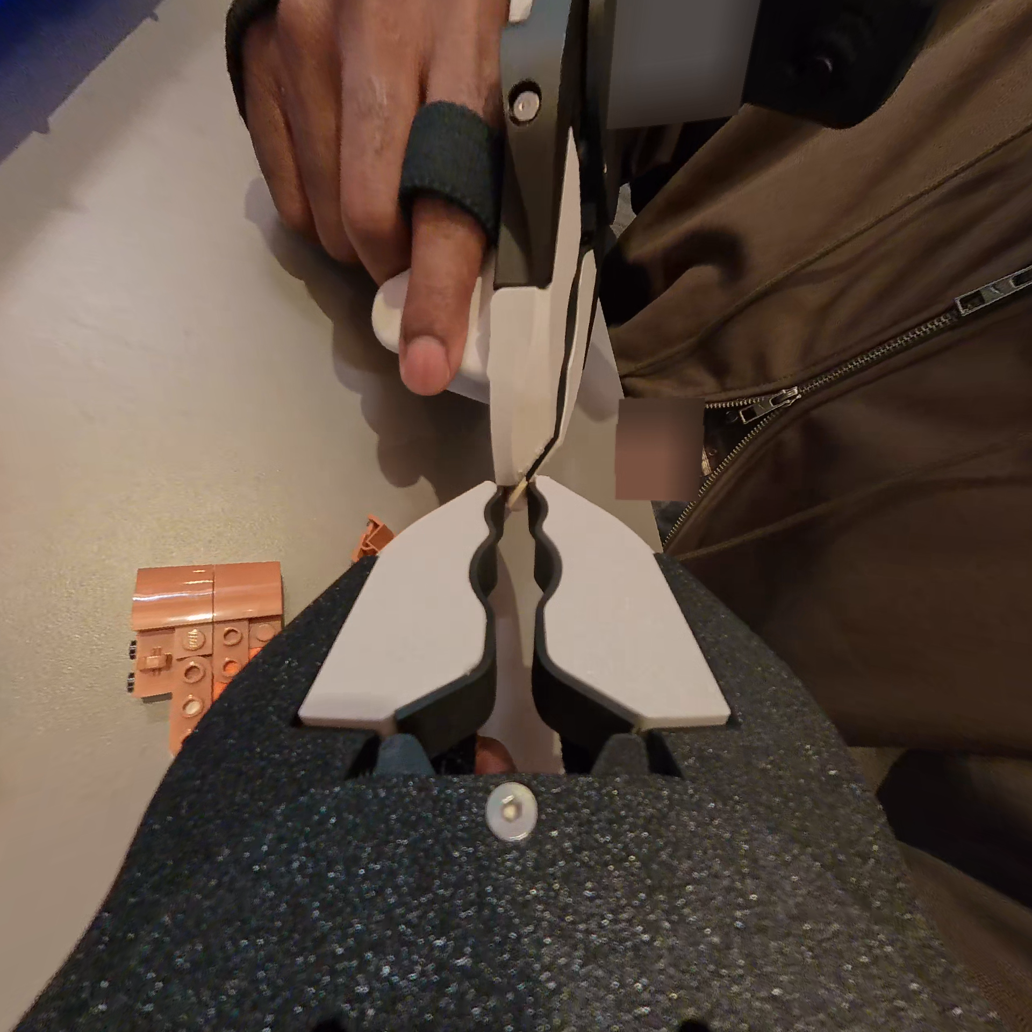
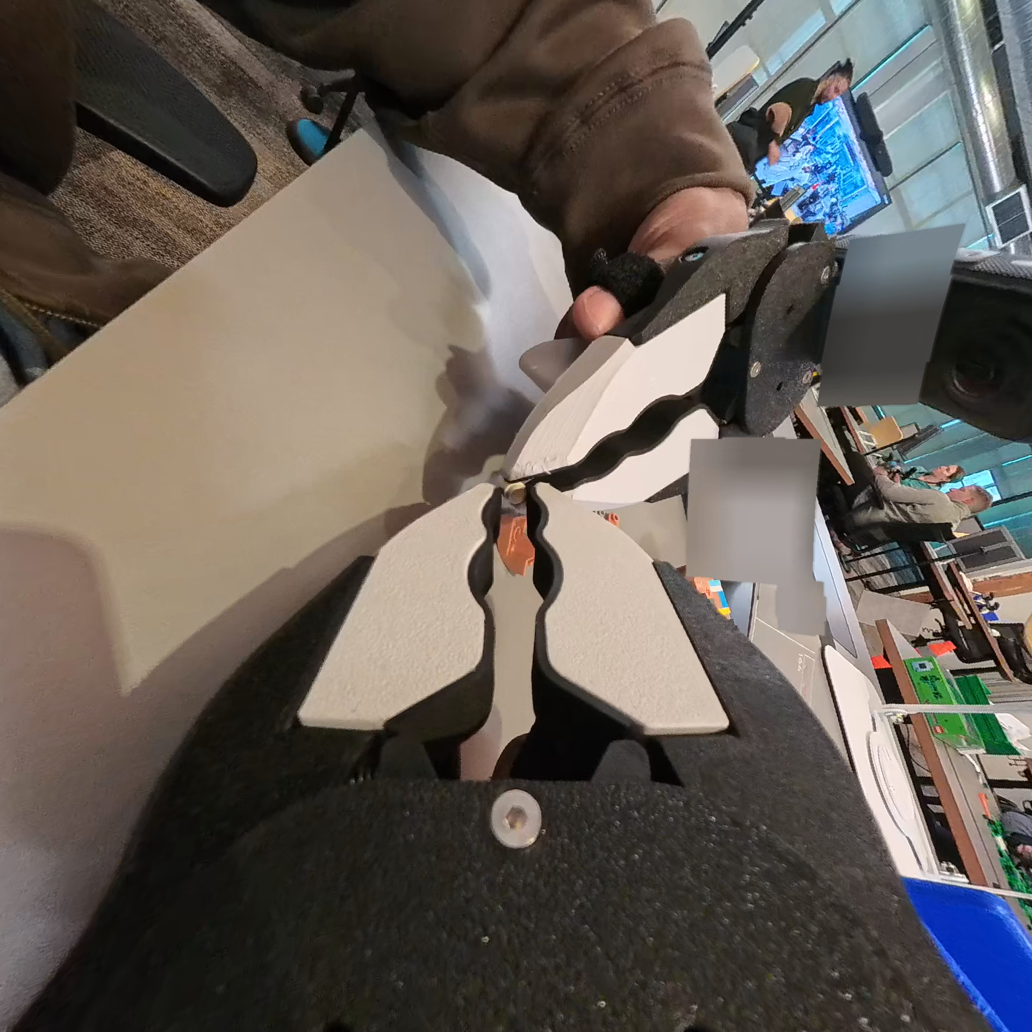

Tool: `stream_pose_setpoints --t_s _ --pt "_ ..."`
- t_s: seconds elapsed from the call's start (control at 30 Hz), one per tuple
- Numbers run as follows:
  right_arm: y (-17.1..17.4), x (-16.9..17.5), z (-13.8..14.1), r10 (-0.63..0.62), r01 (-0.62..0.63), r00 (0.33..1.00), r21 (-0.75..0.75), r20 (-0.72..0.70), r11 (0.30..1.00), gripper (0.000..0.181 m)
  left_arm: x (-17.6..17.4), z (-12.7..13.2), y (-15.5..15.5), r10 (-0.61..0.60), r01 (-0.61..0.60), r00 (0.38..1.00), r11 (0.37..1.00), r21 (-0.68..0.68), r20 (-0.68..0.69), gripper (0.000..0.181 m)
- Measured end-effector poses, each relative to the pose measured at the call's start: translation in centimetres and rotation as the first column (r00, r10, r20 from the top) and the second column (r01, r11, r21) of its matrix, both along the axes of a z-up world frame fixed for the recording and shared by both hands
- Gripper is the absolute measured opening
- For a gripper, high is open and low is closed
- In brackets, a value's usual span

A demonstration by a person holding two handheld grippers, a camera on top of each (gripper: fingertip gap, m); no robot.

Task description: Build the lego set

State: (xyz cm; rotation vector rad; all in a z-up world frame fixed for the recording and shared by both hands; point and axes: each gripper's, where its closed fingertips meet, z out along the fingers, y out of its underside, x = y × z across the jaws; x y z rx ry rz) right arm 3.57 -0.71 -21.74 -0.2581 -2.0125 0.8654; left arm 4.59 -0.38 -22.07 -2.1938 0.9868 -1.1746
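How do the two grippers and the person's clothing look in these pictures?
Both the left gripper and the right gripper have speckled black bodies, pale grey wavy-edged fingers with black inner pads, and one silver screw. The person wears a brown zipped jacket and black fabric finger bands.

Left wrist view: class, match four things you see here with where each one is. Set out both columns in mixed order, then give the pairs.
Things:
1 brown lego assembly
2 small tan piece
3 black band
4 zip

Places:
A on the jacket
B on the table, lower left
C round a finger
D at the left gripper tips

Pairs: 1-B; 2-D; 3-C; 4-A
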Motion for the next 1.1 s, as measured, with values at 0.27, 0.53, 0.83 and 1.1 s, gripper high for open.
stream_pose_setpoints --t_s 0.27,0.53,0.83,1.1 --pt "0.4 0.0 0.1 -0.017 0.017 1.000 -0.022 0.008 1.000 0.007 -0.5 0.4 0.6 0.076 -0.077 0.997 0.996 0.035 0.032 0.015" --pt "2.4 -0.3 -0.1 -0.105 0.107 0.994 -0.040 0.039 0.994 0.007 -4.7 -1.6 0.7 0.448 -0.408 0.880 0.884 0.227 -0.160 0.040" --pt "3.3 -1.0 0.2 -0.174 0.177 0.984 -0.062 0.049 0.982 0.007 -4.9 -3.5 1.0 0.701 -0.619 0.661 0.711 0.333 -0.268 0.041" --pt "3.1 -0.8 0.5 -0.171 0.174 0.984 -0.069 0.045 0.982 0.007 -4.0 -3.9 1.5 0.740 -0.617 0.591 0.671 0.411 -0.321 0.030"
